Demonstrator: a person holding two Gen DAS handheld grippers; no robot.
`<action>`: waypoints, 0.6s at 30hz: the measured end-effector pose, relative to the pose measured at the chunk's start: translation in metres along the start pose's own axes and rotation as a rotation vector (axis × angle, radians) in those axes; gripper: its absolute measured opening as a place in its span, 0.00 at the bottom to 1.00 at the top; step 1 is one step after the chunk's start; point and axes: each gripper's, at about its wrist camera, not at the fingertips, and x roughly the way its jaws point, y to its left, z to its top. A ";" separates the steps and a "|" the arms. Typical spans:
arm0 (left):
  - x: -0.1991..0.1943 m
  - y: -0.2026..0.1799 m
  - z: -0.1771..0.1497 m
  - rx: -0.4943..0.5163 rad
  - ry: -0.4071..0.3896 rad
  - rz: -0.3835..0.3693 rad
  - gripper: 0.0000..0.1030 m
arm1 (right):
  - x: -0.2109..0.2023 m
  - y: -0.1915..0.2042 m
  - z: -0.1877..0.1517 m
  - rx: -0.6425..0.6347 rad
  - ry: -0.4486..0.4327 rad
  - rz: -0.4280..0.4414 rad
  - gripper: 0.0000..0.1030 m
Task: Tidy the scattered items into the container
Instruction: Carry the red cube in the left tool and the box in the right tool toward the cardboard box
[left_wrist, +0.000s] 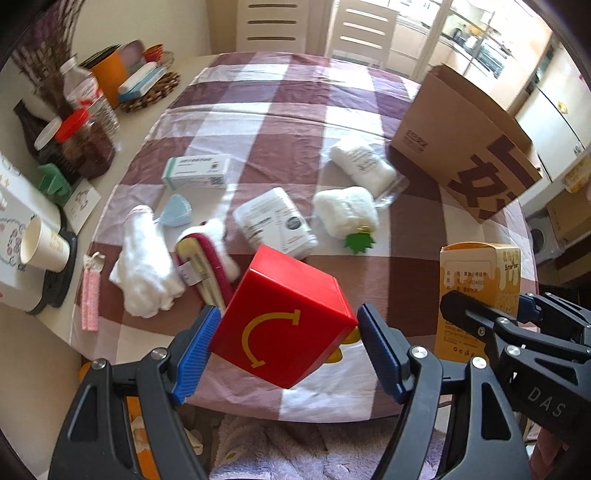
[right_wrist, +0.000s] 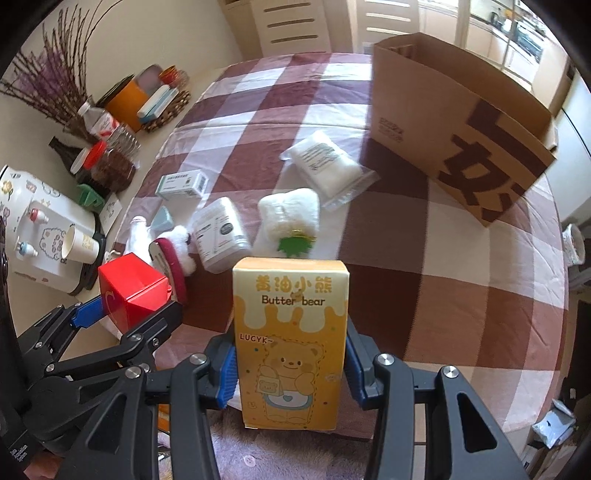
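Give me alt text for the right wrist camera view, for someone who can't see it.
The right claw grips an upright yellow box above a checked tablecloth. Beyond it lie scattered packets and an open paper bag; at left, the left claw holds a red box.

paper cup (left_wrist: 43, 242) on its side, red-lidded jar (left_wrist: 86, 142), dried purple flowers (right_wrist: 48, 79).

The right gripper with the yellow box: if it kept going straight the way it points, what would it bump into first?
Probably the checked tablecloth. The right gripper, shut on the yellow box, points steeply down at bare cloth. The fluffy white toy lies farther on, though depth is hard to judge.
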 end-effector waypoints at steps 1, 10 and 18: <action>0.000 -0.005 0.001 0.008 0.000 -0.003 0.75 | -0.001 -0.004 -0.001 0.008 -0.003 -0.002 0.46; 0.006 -0.056 0.019 0.125 -0.004 -0.048 0.75 | -0.018 -0.051 -0.006 0.125 -0.044 -0.045 0.46; 0.012 -0.098 0.031 0.234 0.004 -0.089 0.75 | -0.030 -0.088 -0.016 0.240 -0.072 -0.084 0.46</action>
